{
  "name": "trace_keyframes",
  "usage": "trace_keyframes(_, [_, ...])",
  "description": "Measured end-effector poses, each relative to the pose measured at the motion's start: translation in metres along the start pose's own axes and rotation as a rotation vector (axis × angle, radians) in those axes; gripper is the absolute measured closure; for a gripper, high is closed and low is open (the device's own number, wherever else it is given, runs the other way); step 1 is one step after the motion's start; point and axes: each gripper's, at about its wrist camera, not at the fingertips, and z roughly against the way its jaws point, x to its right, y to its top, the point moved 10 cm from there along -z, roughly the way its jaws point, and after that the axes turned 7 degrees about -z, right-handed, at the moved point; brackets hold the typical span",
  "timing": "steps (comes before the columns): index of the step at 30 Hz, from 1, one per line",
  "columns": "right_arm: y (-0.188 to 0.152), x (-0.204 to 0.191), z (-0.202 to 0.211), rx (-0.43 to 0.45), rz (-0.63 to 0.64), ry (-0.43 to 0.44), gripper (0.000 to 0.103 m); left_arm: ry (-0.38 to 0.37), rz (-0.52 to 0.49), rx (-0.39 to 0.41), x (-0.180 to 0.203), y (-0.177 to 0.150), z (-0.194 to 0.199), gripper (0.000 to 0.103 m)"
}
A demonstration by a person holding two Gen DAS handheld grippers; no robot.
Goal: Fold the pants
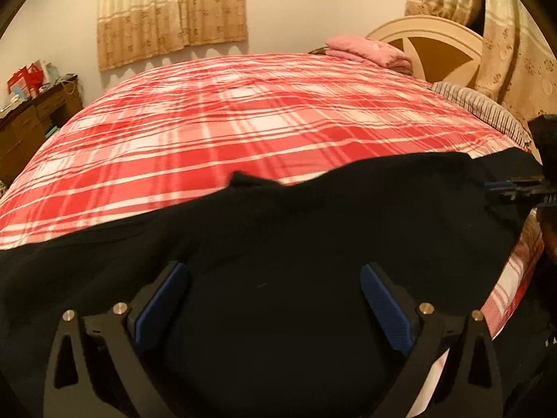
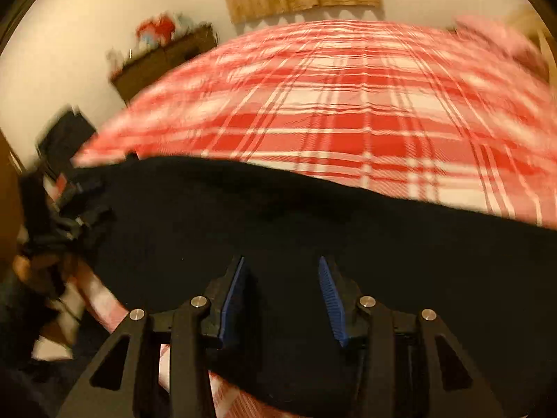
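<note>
Black pants point(image 1: 313, 230) lie spread across the near edge of a bed with a red and white plaid cover point(image 1: 243, 115). My left gripper point(image 1: 275, 271) is wide open just above the black cloth, its blue pads apart. The right gripper shows at the far right edge of this view point(image 1: 522, 188), at the pants' end. In the right wrist view the pants point(image 2: 313, 216) fill the lower half. My right gripper point(image 2: 282, 268) is open with a narrower gap over the cloth, holding nothing. The left gripper is a blurred dark shape at the left edge point(image 2: 69, 188).
A folded pink blanket point(image 1: 369, 52) and a striped pillow point(image 1: 487, 108) lie by the cream headboard point(image 1: 435, 35). A dark wooden dresser point(image 1: 31, 125) with clutter stands left of the bed. Curtains point(image 1: 170, 10) hang on the far wall. The right wrist view is motion-blurred.
</note>
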Motion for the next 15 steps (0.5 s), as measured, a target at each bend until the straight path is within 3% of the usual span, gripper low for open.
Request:
trace_keyframes(4, [0.014, -0.002, 0.017, 0.058, 0.023, -0.041, 0.057, 0.063, 0.024, 0.013, -0.032, -0.001, 0.017, 0.001])
trace_keyframes(8, [0.027, -0.054, 0.001, 0.067, 0.091, 0.092, 0.057, 0.211, 0.063, 0.032, -0.087, 0.001, 0.034, 0.001])
trace_keyframes(10, [0.035, -0.073, -0.013, 0.086, 0.132, 0.120, 0.056, 0.257, 0.098, 0.036, -0.111, -0.003, 0.040, 0.001])
trace_keyframes(12, [0.038, -0.069, -0.033, 0.063, 0.130, 0.065, 0.055, 0.320, 0.155, 0.016, -0.141, -0.013, 0.044, 0.001])
trace_keyframes(14, [0.040, -0.045, -0.056, 0.023, 0.076, -0.022, 0.055, 0.314, 0.229, 0.006, -0.159, -0.027, 0.046, 0.001])
trace_keyframes(15, [0.043, -0.040, -0.055, 0.035, 0.046, 0.016, 0.055, 0.305, 0.246, 0.002, -0.162, -0.031, 0.046, 0.001])
